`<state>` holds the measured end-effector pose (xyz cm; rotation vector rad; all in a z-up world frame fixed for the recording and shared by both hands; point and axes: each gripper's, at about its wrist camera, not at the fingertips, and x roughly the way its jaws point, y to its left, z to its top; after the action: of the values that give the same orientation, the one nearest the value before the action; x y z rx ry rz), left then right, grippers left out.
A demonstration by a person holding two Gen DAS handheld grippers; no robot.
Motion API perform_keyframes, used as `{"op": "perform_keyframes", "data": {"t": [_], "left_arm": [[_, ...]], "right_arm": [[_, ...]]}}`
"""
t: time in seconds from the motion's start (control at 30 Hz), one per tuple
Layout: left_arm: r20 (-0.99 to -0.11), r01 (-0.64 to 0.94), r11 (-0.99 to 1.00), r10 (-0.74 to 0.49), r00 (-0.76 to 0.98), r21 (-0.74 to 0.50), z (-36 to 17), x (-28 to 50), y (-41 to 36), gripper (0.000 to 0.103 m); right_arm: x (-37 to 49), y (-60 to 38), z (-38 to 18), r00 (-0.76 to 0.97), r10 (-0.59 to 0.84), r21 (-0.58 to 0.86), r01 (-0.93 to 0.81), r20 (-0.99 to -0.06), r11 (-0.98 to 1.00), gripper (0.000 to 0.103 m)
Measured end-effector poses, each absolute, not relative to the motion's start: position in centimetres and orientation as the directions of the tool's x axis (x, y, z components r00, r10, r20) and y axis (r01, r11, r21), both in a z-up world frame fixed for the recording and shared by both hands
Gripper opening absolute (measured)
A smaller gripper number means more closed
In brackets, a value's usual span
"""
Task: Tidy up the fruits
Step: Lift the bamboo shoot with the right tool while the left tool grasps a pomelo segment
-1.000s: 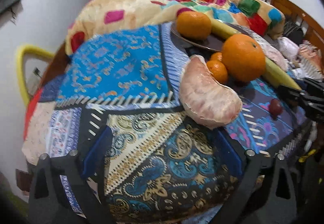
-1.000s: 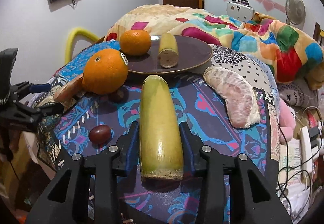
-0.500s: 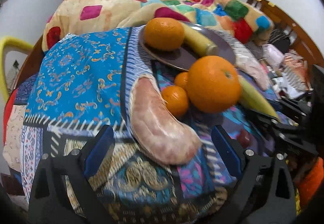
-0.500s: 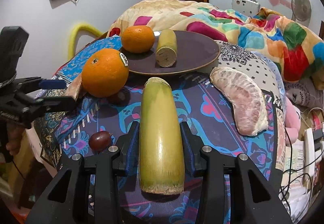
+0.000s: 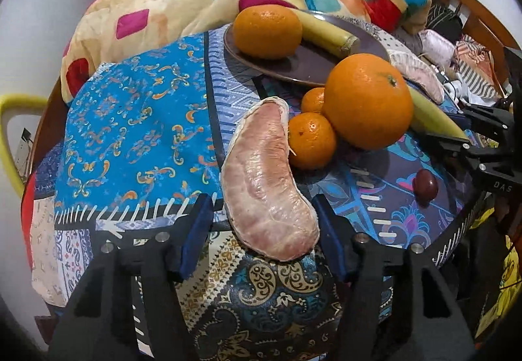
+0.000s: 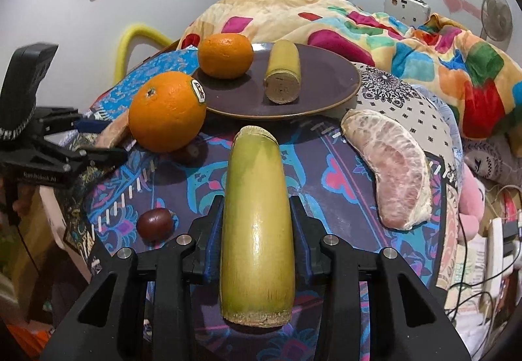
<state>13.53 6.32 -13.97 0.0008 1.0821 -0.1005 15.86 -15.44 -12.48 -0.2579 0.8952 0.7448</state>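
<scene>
A pink pomelo segment (image 5: 267, 184) lies on the patterned cloth; my left gripper (image 5: 261, 230) is open with its near end between the fingers. My right gripper (image 6: 257, 230) is shut on a long yellow-green cane piece (image 6: 257, 217) lying on the table. A big orange (image 6: 168, 111) sits beside two small tangerines (image 5: 311, 140). The purple plate (image 6: 323, 83) holds an orange (image 6: 225, 55) and a short cane piece (image 6: 283, 72). A second pomelo segment (image 6: 391, 165) lies at right. A dark red fruit (image 6: 154, 224) lies left of my right gripper.
A colourful quilt (image 6: 407, 34) is heaped behind the table. A yellow chair back (image 5: 9, 132) stands at left. The table edge (image 5: 456, 230) drops off close to the right gripper in the left wrist view. Clutter and cables (image 6: 496, 246) lie at far right.
My left gripper has moved forward and swung towards the pink pomelo segment, whose near end now sits between its narrowed fingers. My right gripper stays shut on the long cane piece.
</scene>
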Motion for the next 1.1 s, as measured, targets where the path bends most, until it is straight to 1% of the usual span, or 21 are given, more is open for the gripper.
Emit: {"op": "perform_keyframes", "data": {"t": [0.2, 0.3, 0.4, 0.47, 0.5, 0.6, 0.77, 0.93, 1.1], "left_arm": [[-0.895, 0.057, 0.994, -0.112, 0.432, -0.097, -13.9, 15.7, 6.4, 0.065], [-0.889, 0.049, 0.989, -0.149, 0.433, -0.142, -13.9, 16.2, 7.0, 0.065], [-0.880, 0.054, 0.987, -0.161, 0.447, -0.153, -13.9, 16.0, 7.4, 0.062], [-0.879, 0.053, 0.990, -0.139, 0.457, -0.129, -13.8, 15.7, 7.3, 0.056], [-0.879, 0.052, 0.992, -0.123, 0.460, -0.111, -13.8, 15.5, 7.2, 0.052], [-0.872, 0.056, 0.996, -0.090, 0.481, -0.072, -13.6, 15.2, 7.2, 0.045], [-0.845, 0.069, 0.996, 0.013, 0.535, 0.058, -13.4, 14.2, 6.6, 0.043], [-0.824, 0.054, 0.995, 0.038, 0.565, 0.083, -12.6, 13.6, 6.9, 0.042], [-0.798, 0.036, 0.997, 0.036, 0.602, 0.072, -10.9, 13.4, 7.4, 0.042]], "right_arm": [[16.7, -14.9, -12.4, 0.381, 0.471, 0.095, -0.689, -0.796, 0.718, 0.035], [17.1, -14.5, -12.4, 0.378, 0.473, 0.097, -0.691, -0.796, 0.717, 0.035], [17.3, -14.4, -12.4, 0.376, 0.484, 0.109, -0.691, -0.790, 0.715, 0.035], [17.4, -14.6, -12.4, 0.378, 0.494, 0.125, -0.682, -0.783, 0.720, 0.035], [17.4, -14.7, -12.4, 0.379, 0.499, 0.132, -0.679, -0.779, 0.722, 0.035], [16.8, -14.8, -12.1, 0.394, 0.503, 0.126, -0.679, -0.769, 0.723, 0.035], [15.6, -15.1, -11.0, 0.435, 0.508, 0.096, -0.682, -0.743, 0.725, 0.035], [15.4, -15.7, -9.6, 0.468, 0.522, 0.105, -0.664, -0.713, 0.740, 0.035], [15.5, -16.2, -8.3, 0.499, 0.532, 0.113, -0.648, -0.685, 0.753, 0.035]]}}
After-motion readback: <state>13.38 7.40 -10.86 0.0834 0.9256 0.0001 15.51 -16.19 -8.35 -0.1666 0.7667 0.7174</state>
